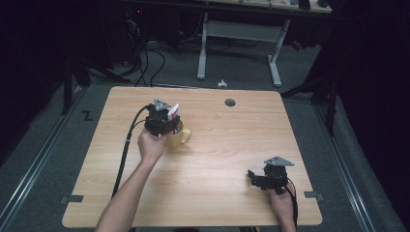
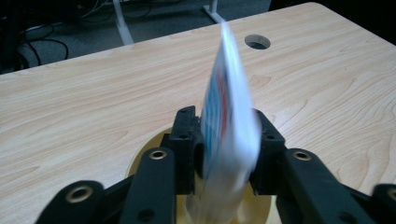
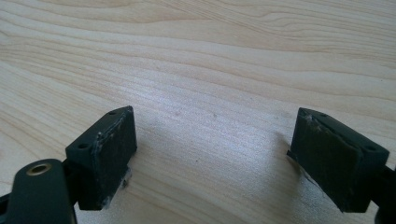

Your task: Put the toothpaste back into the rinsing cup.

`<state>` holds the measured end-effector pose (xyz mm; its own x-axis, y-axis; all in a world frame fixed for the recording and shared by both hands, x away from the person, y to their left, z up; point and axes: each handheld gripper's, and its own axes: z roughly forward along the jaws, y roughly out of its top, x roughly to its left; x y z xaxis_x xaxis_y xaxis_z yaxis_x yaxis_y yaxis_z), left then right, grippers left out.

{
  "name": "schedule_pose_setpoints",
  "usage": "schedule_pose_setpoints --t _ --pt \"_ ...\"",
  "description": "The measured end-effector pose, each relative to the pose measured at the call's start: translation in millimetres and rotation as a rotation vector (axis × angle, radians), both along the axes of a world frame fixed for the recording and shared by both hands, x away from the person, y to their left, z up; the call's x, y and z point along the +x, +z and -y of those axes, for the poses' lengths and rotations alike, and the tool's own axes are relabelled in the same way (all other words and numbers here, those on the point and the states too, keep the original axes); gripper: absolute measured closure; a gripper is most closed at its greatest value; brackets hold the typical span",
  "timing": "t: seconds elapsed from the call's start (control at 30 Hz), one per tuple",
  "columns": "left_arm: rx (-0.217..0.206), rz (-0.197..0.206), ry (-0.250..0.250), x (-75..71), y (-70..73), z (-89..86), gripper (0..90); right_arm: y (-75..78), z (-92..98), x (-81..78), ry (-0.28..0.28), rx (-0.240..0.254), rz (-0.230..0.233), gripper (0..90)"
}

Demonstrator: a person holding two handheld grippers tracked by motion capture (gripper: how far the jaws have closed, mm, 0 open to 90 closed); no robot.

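A yellow mug [image 1: 180, 137] with its handle to the right stands on the left half of the wooden table [image 1: 227, 150]. My left gripper [image 1: 163, 121] hovers right above it, shut on a flat white packet [image 1: 173, 109] with blue and red print. In the left gripper view the packet [image 2: 227, 88] stands upright and blurred between the two pads of the left gripper [image 2: 226, 133], with the mug's rim [image 2: 148, 150] just below. My right gripper [image 1: 255, 177] rests near the table's front right, open. The right gripper view shows the right gripper [image 3: 212, 156] wide apart over bare wood.
A round cable hole [image 1: 230, 102] sits near the table's far edge, right of the mug. The left gripper's cable [image 1: 126, 145] trails over the table's left side. Beyond the table stand the white legs of another desk [image 1: 203, 48] and loose floor cables.
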<state>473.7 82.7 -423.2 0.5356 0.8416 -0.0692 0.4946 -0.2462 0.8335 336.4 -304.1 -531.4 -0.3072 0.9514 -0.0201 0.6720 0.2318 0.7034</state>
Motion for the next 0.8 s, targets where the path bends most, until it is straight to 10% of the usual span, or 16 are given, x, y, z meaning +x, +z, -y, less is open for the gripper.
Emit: schedule_pose_setpoints --t 0.8 --pt "0.015 0.030 -0.019 -3.8 14.4 -1.2 66.6 0.0 0.0 -0.1 0.001 0.000 0.000 14.4"
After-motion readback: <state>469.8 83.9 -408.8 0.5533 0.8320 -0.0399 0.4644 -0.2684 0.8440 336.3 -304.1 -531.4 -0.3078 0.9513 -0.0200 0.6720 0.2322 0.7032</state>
